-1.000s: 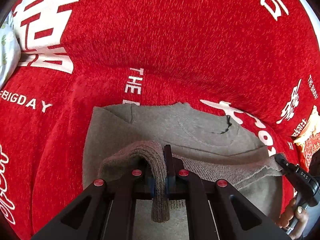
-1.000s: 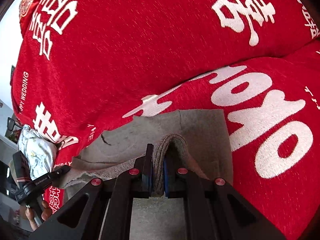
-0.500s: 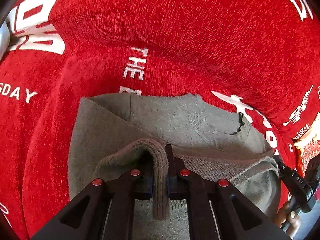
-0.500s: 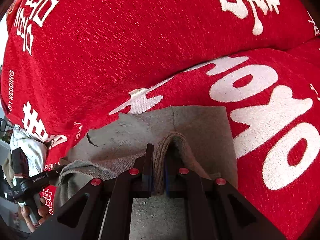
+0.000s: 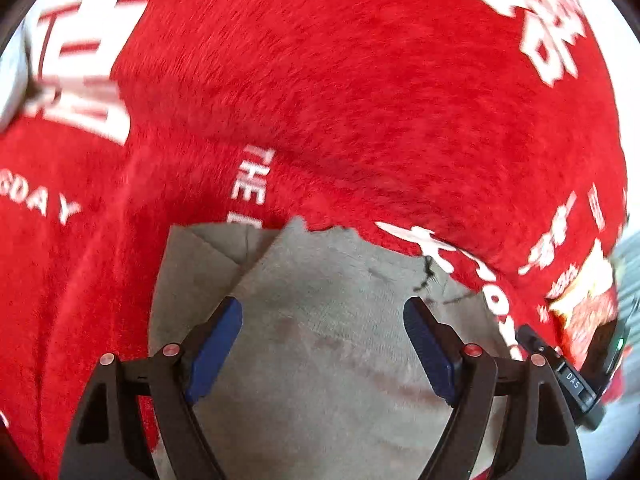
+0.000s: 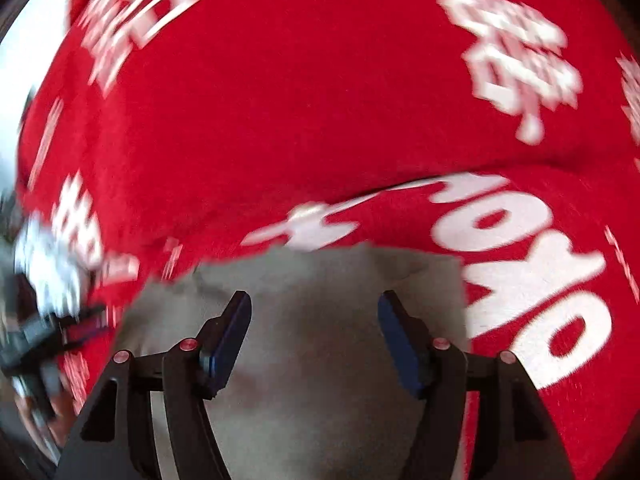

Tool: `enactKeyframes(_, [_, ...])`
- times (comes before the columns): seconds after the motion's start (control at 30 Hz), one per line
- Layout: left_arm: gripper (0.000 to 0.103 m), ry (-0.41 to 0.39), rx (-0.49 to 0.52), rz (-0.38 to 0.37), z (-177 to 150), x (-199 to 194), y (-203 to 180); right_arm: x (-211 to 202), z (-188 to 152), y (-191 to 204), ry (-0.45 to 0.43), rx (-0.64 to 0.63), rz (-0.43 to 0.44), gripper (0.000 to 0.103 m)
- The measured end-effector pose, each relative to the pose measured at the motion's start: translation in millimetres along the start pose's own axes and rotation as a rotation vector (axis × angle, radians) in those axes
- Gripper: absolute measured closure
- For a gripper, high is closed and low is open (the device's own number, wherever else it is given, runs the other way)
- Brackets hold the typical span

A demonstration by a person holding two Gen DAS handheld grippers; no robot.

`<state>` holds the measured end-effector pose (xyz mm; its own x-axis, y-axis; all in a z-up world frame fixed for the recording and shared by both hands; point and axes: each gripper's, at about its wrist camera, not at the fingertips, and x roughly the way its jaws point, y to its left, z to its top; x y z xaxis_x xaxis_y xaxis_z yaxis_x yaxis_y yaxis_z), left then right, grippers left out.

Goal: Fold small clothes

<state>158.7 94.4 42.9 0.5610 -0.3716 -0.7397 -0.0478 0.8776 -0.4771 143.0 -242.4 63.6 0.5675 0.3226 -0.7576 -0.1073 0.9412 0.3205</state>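
Left gripper [image 5: 322,344]: jaws spread wide, nothing between them, poised over grey garment [image 5: 328,344]. Garment lying flat on red blanket [image 5: 340,100] with white lettering, far edge near the crease where blanket rises; one corner folded over at far left. Right gripper [image 6: 314,336]: jaws likewise spread, empty, above same grey garment [image 6: 320,360]. Snack packet [image 5: 584,312] on blanket toward right edge in left wrist view. Right wrist view motion-blurred; left-side details illegible.
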Motion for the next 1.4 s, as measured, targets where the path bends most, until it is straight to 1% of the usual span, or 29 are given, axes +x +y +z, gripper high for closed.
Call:
enactKeyframes(0.07, [0.019, 0.042, 0.087, 0.006, -8.1, 9.6, -14.7, 13.5, -6.8, 21.8, 0.061, -0.110, -0.004, 0.032])
enactKeyframes(0.1, [0.019, 0.076, 0.150, 0.024, -14.2, 19.5, -25.6, 23.5, -10.4, 31.5, 0.096, -0.160, -0.017, 0.032])
enactKeyframes(0.17, [0.019, 0.128, 0.266, 0.113, -24.4, 44.7, -43.7, 46.9, -15.2, 40.4, 0.161, -0.195, -0.064, 0.032])
enactKeyframes(0.2, [0.019, 0.137, 0.285, 0.156, -25.5, 53.2, -44.9, 55.5, -14.9, 38.5, 0.177, -0.184, -0.095, 0.032])
enactKeyframes(0.27, [0.019, 0.143, 0.292, 0.228, -22.7, 68.2, -39.6, 64.2, -12.6, 30.3, 0.174, -0.165, -0.151, 0.032])
enactKeyframes(0.3, [0.019, 0.139, 0.287, 0.240, -19.2, 73.3, -34.1, 65.5, -11.3, 26.2, 0.169, -0.154, -0.149, 0.032])
enactKeyframes(0.37, [0.019, 0.118, 0.260, 0.215, -11.5, 74.4, -24.3, 67.4, -8.1, 18.4, 0.156, -0.144, -0.171, 0.032])
enactKeyframes(0.43, [0.019, 0.111, 0.251, 0.207, -11.9, 71.4, -21.7, 68.4, -7.4, 13.1, 0.145, -0.154, -0.181, 0.032])
enactKeyframes(0.5, [0.019, 0.105, 0.266, 0.231, -14.2, 70.0, -23.8, 66.0, -7.8, 14.1, 0.137, -0.160, -0.194, 0.032])
enactKeyframes(0.53, [0.019, 0.096, 0.266, 0.262, -17.6, 64.5, -26.6, 60.8, -8.6, 16.8, 0.127, -0.156, -0.217, 0.032])
enactKeyframes(0.57, [0.019, 0.082, 0.262, 0.275, -23.4, 57.5, -29.4, 52.7, -10.6, 20.6, 0.105, -0.157, -0.243, 0.032])
enactKeyframes(0.6, [0.019, 0.065, 0.261, 0.263, -28.2, 47.2, -32.3, 37.6, -15.8, 27.6, 0.063, -0.175, -0.239, 0.032])
enactKeyframes(0.63, [0.019, 0.040, 0.256, 0.218, -35.3, 32.8, -36.7, 26.1, -21.5, 34.2, 0.039, -0.192, -0.204, 0.031])
enactKeyframes(0.7, [0.019, 0.020, 0.261, 0.144, -50.4, 15.0, -46.8, 12.2, -35.6, 48.1, 0.029, -0.233, -0.137, 0.026])
enactKeyframes(0.73, [0.019, 0.021, 0.290, 0.148, -59.7, 13.4, -53.4, 10.4, -43.9, 56.0, 0.039, -0.273, -0.123, 0.025])
enactKeyframes(0.8, [0.019, 0.039, 0.353, 0.251, -73.1, 22.3, -60.0, 18.6, -56.9, 64.7, 0.068, -0.344, -0.179, 0.025])
enactKeyframes(0.83, [0.017, 0.078, 0.369, 0.323, -79.1, 34.2, -56.2, 26.6, -60.4, 60.6, 0.100, -0.340, -0.221, 0.025])
enactKeyframes(0.87, [0.012, 0.059, 0.362, 0.318, -80.6, 32.0, -51.8, 30.5, -60.3, 51.2, 0.119, -0.299, -0.226, 0.024])
enactKeyframes(0.9, [0.010, 0.042, 0.342, 0.319, -81.0, 26.1, -46.2, 25.7, -58.5, 39.1, 0.104, -0.234, -0.206, 0.024])
enactKeyframes(0.93, [0.009, 0.050, 0.320, 0.321, -81.6, 22.9, -41.8, 19.9, -58.0, 33.6, 0.101, -0.211, -0.226, 0.024])
enactKeyframes(0.97, [0.009, 0.055, 0.286, 0.307, -82.1, 14.0, -37.0, 11.1, -58.7, 29.8, 0.100, -0.197, -0.258, 0.024])
enactKeyframes(1.03, [0.009, 0.030, 0.275, 0.305, -86.2, -2.8, -35.5, -10.8, -63.4, 31.4, 0.062, -0.193, -0.246, 0.023])
enactKeyframes(1.1, [0.009, 0.008, 0.266, 0.270, -95.3, -16.5, -38.2, -29.7, -74.5, 35.8, 0.031, -0.179, -0.198, 0.023])
enactKeyframes(1.13, [0.009, 0.010, 0.263, 0.245, -101.2, -19.1, -39.1, -33.8, -79.9, 38.1, 0.031, -0.173, -0.176, 0.023])
enactKeyframes(1.17, [0.009, 0.014, 0.265, 0.238, -106.3, -18.9, -39.8, -35.2, -87.9, 41.6, 0.036, -0.172, -0.159, 0.023])
enactKeyframes(1.2, [0.009, 0.019, 0.271, 0.245, -113.6, -17.9, -40.5, -35.6, -97.4, 45.9, 0.045, -0.184, -0.161, 0.023])
enactKeyframes(1.3, [0.009, 0.048, 0.291, 0.290, -139.0, -10.4, -36.5, -29.8, -132.8, 47.4, 0.085, -0.241, -0.219, 0.023])
enactKeyframes(1.33, [0.009, 0.036, 0.301, 0.301, -146.8, -11.8, -32.3, -30.0, -139.4, 46.5, 0.077, -0.249, -0.231, 0.023])
enactKeyframes(1.4, [0.009, 0.009, 0.321, 0.300, -156.7, -19.4, -30.0, -42.4, -151.6, 38.7, 0.027, -0.252, -0.231, 0.022])
